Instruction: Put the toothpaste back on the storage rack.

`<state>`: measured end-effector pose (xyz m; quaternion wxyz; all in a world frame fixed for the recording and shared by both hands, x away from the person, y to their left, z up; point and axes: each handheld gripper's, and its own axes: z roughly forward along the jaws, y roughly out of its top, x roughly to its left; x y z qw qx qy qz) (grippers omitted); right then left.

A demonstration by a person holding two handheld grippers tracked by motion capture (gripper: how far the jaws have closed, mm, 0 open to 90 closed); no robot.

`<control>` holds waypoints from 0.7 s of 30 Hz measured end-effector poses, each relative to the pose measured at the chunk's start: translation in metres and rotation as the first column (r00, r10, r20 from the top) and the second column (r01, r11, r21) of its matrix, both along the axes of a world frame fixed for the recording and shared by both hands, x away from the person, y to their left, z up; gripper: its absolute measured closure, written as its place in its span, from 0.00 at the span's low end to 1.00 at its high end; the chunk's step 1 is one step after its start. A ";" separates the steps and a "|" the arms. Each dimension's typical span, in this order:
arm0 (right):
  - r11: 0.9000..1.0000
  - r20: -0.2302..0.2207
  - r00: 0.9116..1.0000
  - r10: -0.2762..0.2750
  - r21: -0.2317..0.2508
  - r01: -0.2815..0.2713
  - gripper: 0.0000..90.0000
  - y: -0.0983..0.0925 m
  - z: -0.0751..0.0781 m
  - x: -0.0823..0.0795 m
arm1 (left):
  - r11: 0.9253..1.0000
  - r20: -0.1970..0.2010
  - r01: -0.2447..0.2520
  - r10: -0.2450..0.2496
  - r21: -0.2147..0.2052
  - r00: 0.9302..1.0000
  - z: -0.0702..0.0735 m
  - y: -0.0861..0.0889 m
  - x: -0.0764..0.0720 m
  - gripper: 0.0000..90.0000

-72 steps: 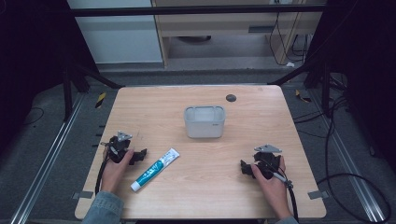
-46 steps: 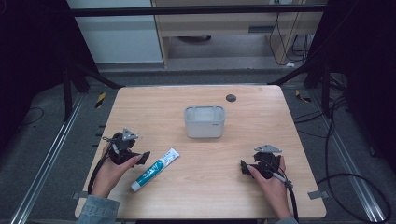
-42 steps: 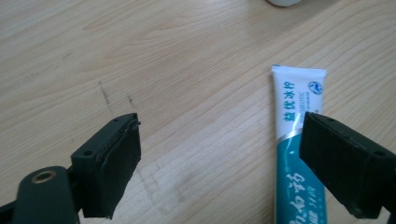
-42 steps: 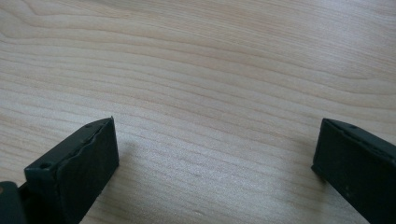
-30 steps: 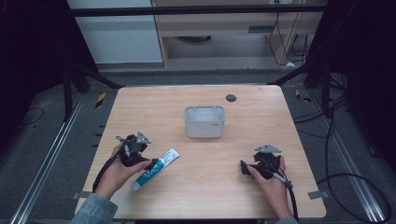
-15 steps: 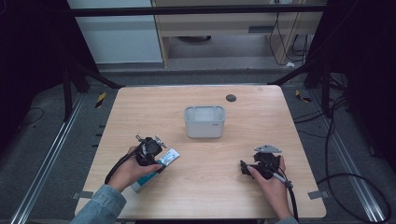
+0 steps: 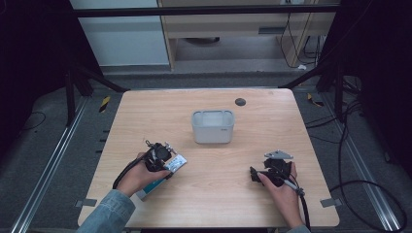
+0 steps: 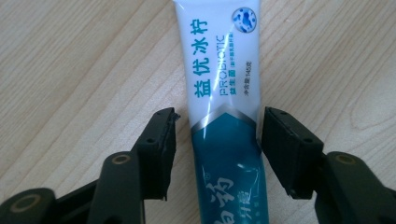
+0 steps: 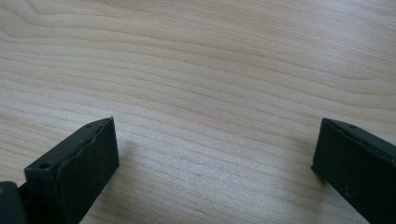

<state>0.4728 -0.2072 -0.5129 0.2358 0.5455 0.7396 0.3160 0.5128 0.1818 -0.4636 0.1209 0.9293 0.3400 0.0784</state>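
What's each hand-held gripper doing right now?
Left hand-held gripper: jaws just closing around the toothpaste tube, pads not yet pressing.
Right hand-held gripper: open, over bare table.

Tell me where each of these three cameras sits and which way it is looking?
High view: sits above the person's side, facing forward and down on the table, the tub, both forearms and the right gripper.
Left gripper view: rides the left gripper, looking down along its two black jaws, which have just been closing around the toothpaste tube; a gap shows at the left one.
Right gripper view: rides the right gripper, looking past its wide-apart jaws at bare wood.
Shared: the tube also shows in the high view.
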 end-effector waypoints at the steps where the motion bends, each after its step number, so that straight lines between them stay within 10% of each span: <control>1: 1.000 -0.001 1.000 0.000 0.000 0.000 0.01 0.000 0.000 0.000 | 1.000 -0.004 0.004 -0.004 0.003 1.000 -0.001 -0.001 0.000 0.52; 21: 1.000 -0.001 1.000 -0.001 0.000 0.001 0.01 0.000 0.000 0.000 | 0.999 -0.013 -0.001 0.001 -0.032 1.000 -0.002 -0.001 -0.004 0.72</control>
